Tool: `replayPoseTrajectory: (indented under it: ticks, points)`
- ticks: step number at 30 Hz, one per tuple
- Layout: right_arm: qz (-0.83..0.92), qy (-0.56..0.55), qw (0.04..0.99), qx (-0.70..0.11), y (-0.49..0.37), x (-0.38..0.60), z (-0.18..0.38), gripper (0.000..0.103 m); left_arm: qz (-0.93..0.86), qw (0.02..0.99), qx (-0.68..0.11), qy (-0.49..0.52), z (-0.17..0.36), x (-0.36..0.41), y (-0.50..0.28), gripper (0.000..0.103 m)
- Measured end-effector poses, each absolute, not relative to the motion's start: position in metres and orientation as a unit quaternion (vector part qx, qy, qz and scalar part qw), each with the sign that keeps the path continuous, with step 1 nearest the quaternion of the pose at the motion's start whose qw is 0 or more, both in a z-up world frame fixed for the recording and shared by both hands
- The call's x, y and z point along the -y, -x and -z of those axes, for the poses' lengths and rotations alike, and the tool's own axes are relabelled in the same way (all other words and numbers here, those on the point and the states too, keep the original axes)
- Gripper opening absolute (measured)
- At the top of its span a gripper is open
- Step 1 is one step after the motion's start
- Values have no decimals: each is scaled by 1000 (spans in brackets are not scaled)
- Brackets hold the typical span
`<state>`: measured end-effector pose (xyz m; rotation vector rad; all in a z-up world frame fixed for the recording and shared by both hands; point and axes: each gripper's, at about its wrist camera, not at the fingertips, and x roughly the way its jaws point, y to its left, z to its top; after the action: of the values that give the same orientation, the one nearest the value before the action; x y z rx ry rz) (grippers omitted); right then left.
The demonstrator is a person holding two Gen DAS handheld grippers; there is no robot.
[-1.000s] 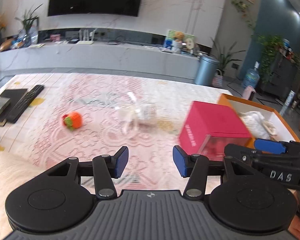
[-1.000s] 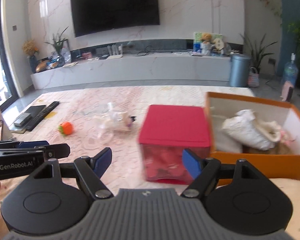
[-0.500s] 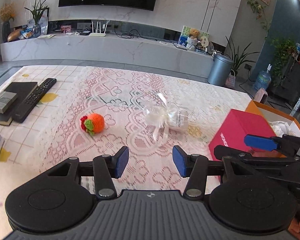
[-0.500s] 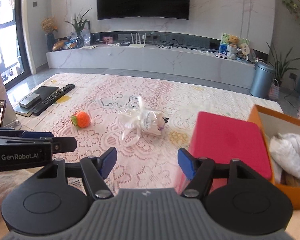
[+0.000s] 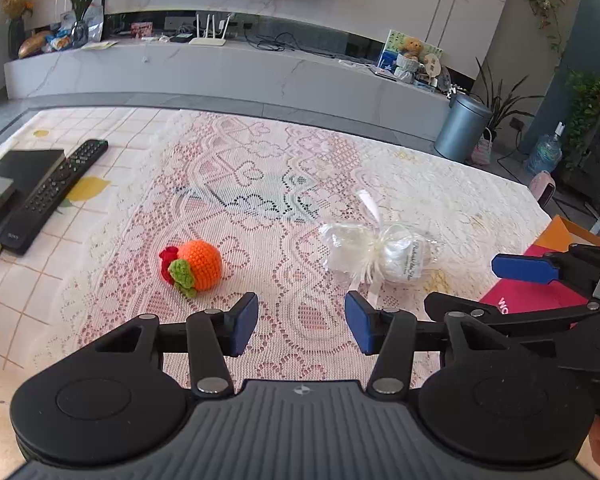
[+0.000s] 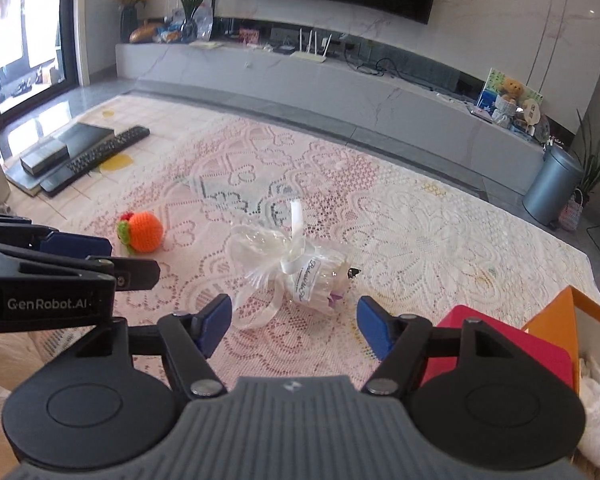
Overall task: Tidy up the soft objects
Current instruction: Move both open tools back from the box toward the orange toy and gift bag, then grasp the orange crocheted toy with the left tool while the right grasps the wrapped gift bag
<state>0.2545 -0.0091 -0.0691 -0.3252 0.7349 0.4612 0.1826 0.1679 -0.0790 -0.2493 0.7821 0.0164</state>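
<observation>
Two soft things lie loose on the lace-covered counter (image 5: 440, 184), and both tools are lined up in front of them, so this looks like the approach before a pick. The left tool (image 5: 302, 326) is spread with nothing between its pads, and the crocheted orange (image 5: 194, 266) sits just beyond its left finger. The right tool (image 6: 294, 328) is spread too, its jaws having just been opening a little further, with nothing in them, and the wrapped white bundle (image 6: 296, 270) lies just ahead of its gap. That bundle sits to the right of the crocheted orange, well apart from it, with the red box (image 6: 512, 354) and the orange box (image 6: 556, 312) further right again. The crocheted orange is a small knitted ball with a green leaf and a red tuft at one end; the bundle is white stuff in crinkly clear film, tied with a white ribbon, a label on its side. Next, I'd judge, the right tool must go forward and down to straddle the bundle's body, not the ribbon, then close gently.
</observation>
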Motion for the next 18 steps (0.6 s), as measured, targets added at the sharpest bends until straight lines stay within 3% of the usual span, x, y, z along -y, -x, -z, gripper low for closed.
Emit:
replayPoseTrajectory:
  ticks: [12, 18]
  points:
    - [-266, 289, 840, -375, -309, -28, 89, 78, -55, 911, -367, 181, 86, -200, -186, 59]
    - [-270, 326, 819, -387, -335, -42, 105, 78, -84, 898, -410, 137, 88, -216, -211, 66]
